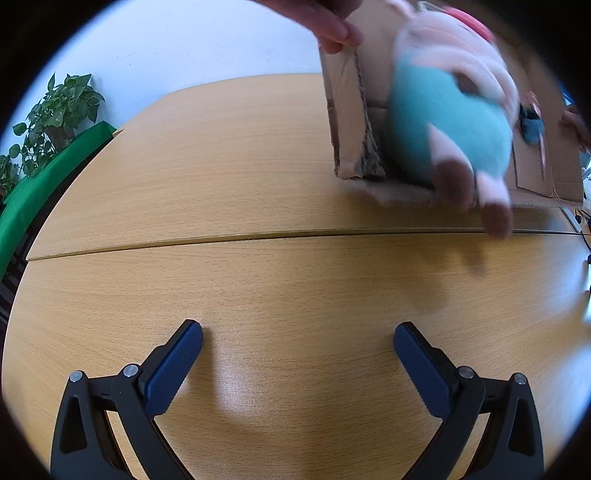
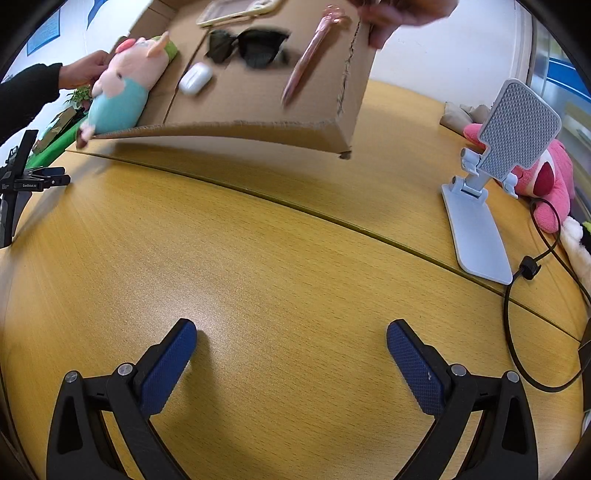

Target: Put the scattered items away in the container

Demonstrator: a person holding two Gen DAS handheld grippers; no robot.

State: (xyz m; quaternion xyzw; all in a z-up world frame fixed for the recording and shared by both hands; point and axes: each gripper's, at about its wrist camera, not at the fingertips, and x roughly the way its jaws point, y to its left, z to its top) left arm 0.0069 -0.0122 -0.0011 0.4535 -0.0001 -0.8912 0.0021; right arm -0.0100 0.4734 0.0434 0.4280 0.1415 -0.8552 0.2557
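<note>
1. Your left claw [image 1: 298, 334] is spread wide with nothing between its blue pads [image 1: 173, 369], low over the bare wooden table [image 1: 221, 177].
2. Your right claw [image 2: 291, 332] is likewise spread and empty, over the same table.
3. Ahead of the right claw and raised off the table, a cardboard box [image 2: 258, 96] is tipped toward you, its inside showing. Two bare hands grip it: one [image 2: 86, 70] at its left edge, one [image 2: 399, 18] at its far right corner.
4. Inside the tilted box lie a plush pig [image 2: 122, 88] at the left, its feet past the lower rim, then a white earbud case [image 2: 195, 78], dark sunglasses [image 2: 251, 48], a rose-coloured pen [image 2: 306, 66] and, farther up, a cream-coloured flat case [image 2: 236, 11].
5. From the left claw, the box [image 1: 347, 110] sits ahead and to the right, the pig [image 1: 447, 122] blurred.
6. Right of the right claw stand a white phone stand [image 2: 476, 221], a pink plush [image 2: 543, 184] behind it and a black cable [image 2: 517, 314].
</note>
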